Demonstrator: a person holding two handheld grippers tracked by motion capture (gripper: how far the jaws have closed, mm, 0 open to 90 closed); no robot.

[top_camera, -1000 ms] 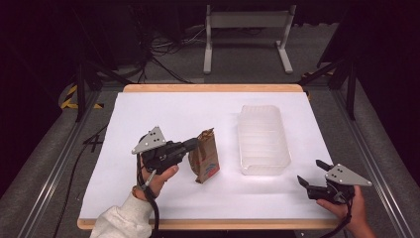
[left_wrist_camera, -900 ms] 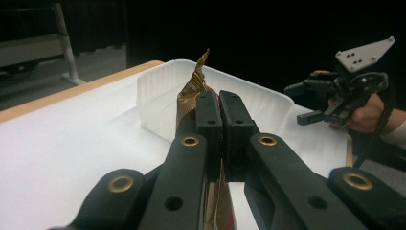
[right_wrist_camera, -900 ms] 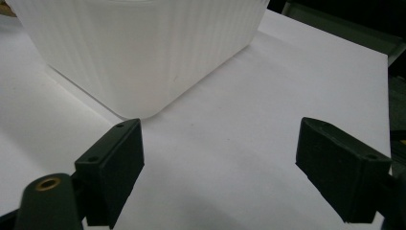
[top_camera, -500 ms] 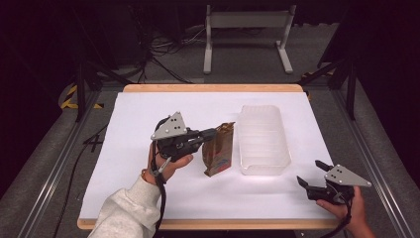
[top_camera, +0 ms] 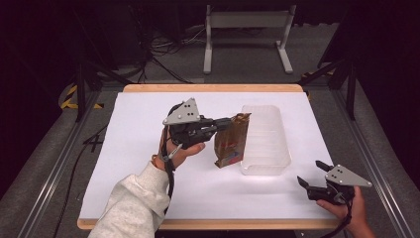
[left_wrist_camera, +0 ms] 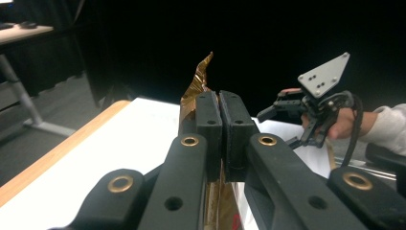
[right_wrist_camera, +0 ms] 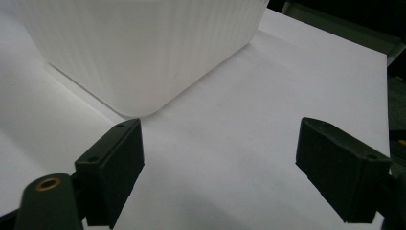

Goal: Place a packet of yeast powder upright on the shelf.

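1. Two handheld grippers are at a table covered with a white sheet [top_camera: 133,163]; the items below run from left to right in the high view.
2. Left hand [top_camera: 182,151]: it comes in from the bottom edge in a light sleeve [top_camera: 130,203] and holds the left gripper [top_camera: 229,120] above the middle of the sheet.
3. Left gripper jaws: pressed together on the upper edge of a brown foil pouch [top_camera: 231,141]. The left gripper view shows the pads meeting on the crumpled gold foil [left_wrist_camera: 197,84].
4. Pouch: it hangs upright from the jaws, just beside the left wall of the container. Whether its lower end touches the sheet cannot be told.
5. Container [top_camera: 277,148]: a clear ribbed plastic tub standing on the sheet right of centre.
6. Right gripper [top_camera: 312,174]: it is held low by the right hand [top_camera: 352,210] at the near right corner of the table, well apart from the pouch. Its jaws stand wide apart with nothing between them. In the right gripper view they point toward a rounded corner of the container [right_wrist_camera: 143,52].
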